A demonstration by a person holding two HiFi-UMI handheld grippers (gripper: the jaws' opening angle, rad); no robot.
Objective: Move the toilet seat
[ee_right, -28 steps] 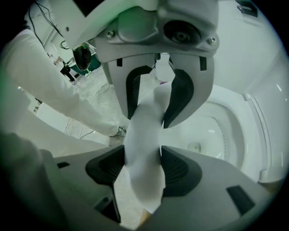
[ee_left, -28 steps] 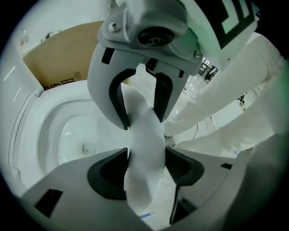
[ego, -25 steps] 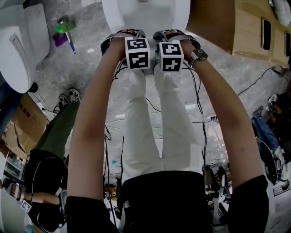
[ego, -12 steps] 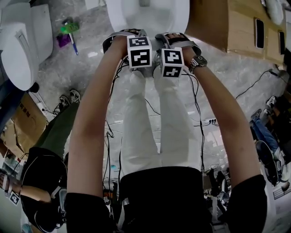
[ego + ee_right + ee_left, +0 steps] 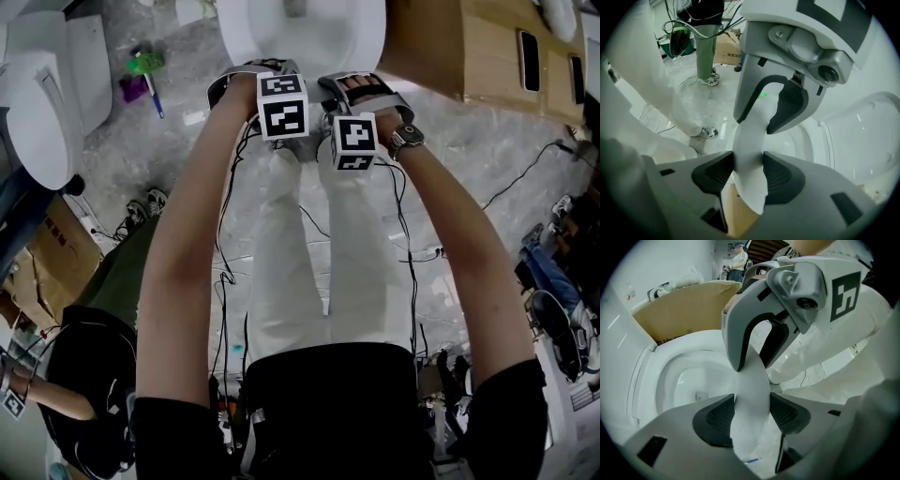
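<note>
Closing further just now, left gripper (image 5: 752,412) and right gripper (image 5: 749,171) both pinch toilet seat (image 5: 751,389) front rim; seat tilted up off toilet bowl (image 5: 677,373); grip looks secure enough for lifting.

- Bright, even indoor light is falling from overhead in the head view, and shadows on the grey floor (image 5: 187,141) are showing soft.
- Both gripper views are bowing hard at the edges, with dark corners ringing them.
- The foreground is blurring, and the toilet seat (image 5: 750,397) is washing out white.
</note>
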